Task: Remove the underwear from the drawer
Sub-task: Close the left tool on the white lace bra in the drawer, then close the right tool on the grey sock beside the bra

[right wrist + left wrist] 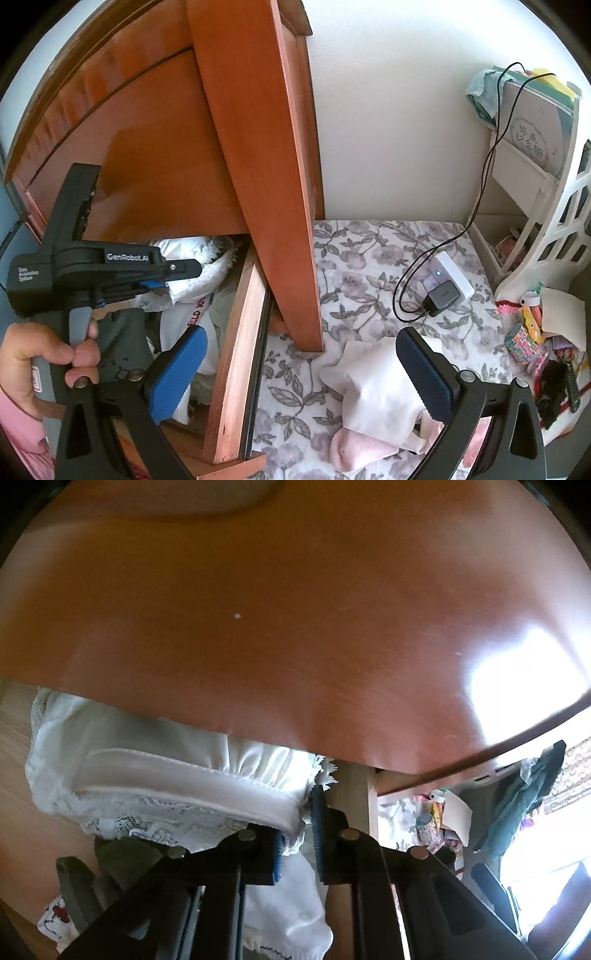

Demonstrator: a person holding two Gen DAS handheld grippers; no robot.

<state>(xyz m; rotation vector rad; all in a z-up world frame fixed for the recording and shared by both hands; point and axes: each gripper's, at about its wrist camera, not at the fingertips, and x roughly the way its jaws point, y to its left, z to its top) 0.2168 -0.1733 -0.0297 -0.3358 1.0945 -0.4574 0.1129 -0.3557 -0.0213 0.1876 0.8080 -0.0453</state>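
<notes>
White lacy underwear (177, 768) bulges from the open wooden drawer (236, 350), under an overhanging brown wood panel (295, 609). My left gripper (298, 845) reaches into the drawer, its blue pads (277, 860) nearly together with white fabric pinched between them. In the right wrist view the left gripper (168, 277) lies on the same white underwear (199, 258), held by a hand (48, 354). My right gripper (301, 373) is wide open beside the drawer, above the floral bedspread (369, 258), with nothing between its fingers.
Cream and pink garments (373, 395) lie on the bedspread under the right gripper. A white power block with a black adapter (445, 291) and cable sits further back. A white lattice shelf (554, 221) and small clutter (535, 339) are at the right.
</notes>
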